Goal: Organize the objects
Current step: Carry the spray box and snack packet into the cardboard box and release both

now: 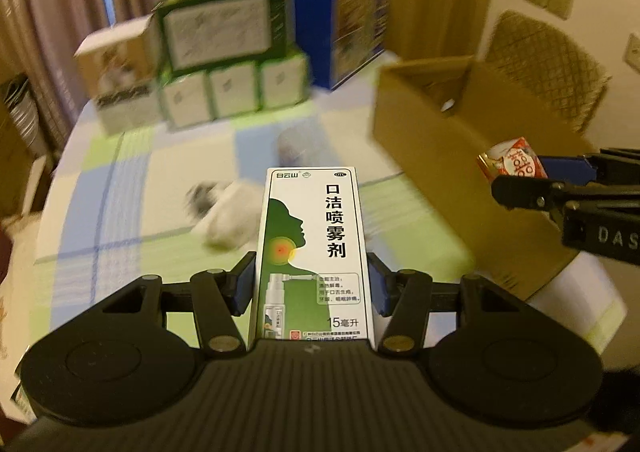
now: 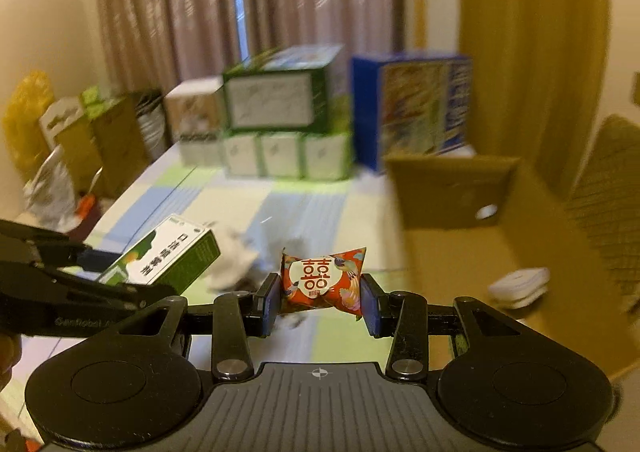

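Note:
My left gripper is shut on a tall green-and-white spray box, held above the checked tablecloth; the same box shows at the left of the right wrist view. My right gripper is shut on a red candy packet, which also appears as the red packet at the right edge of the left wrist view, near the open cardboard box. That cardboard box lies to the right of the right gripper, and a white object rests inside it.
Stacked green-and-white cartons and a blue carton stand at the table's far edge. A white blurred item and a pale item lie on the tablecloth. A woven chair stands behind the cardboard box. Bags and boxes sit left.

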### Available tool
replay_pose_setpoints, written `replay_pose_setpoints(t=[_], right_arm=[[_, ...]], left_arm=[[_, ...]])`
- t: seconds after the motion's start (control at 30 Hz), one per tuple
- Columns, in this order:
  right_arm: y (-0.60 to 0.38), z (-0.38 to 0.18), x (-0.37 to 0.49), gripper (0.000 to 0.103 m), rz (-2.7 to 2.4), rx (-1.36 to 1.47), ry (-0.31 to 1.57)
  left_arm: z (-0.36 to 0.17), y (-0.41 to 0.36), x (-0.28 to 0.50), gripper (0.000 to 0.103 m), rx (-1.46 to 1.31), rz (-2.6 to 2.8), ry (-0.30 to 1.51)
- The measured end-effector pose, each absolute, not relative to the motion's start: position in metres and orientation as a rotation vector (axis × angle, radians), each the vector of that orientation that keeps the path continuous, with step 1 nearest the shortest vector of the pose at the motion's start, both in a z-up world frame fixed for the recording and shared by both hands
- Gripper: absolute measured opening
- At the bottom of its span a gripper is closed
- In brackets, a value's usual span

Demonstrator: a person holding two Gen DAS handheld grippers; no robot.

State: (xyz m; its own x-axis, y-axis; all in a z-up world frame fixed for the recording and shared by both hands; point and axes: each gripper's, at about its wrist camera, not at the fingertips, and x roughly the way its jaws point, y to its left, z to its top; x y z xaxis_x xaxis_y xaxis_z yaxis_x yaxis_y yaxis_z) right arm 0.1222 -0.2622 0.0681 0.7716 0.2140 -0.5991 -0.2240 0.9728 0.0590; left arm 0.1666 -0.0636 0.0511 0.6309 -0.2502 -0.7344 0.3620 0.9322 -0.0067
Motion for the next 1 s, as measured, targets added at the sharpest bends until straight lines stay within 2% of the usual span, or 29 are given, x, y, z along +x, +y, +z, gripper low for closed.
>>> replay_pose_setpoints(t=[0.17,0.5,0.77,0.87,1.0], right_arm=[[-0.322,0.089,0.121,0.039,0.130,0.010,0.645],[-0.417,0.090,0.124,0.039,-0.003,0.110,0.680],[-0.451,0.087,0.128,0.039,-0.041,0.150,0.688],[-0.457,0.083,0.131,0.039,-0.048,0.172,0.699],[-0.457,0.078,0.130,0.040,-0.037,0.175,0.707]], left_arm=[[0.074,-0.120,0.166,0.051,0.130,-0.437,0.782],[0.085,-0.216,0.164,0.051,0.159,-0.568,0.757],[0.074,-0.258,0.175,0.051,0.176,-0.606,0.751],[0.071,-0.267,0.177,0.060,0.192,-0.607,0.728],[0.075,-0.255,0.177,0.060,0.190,-0.592,0.710]])
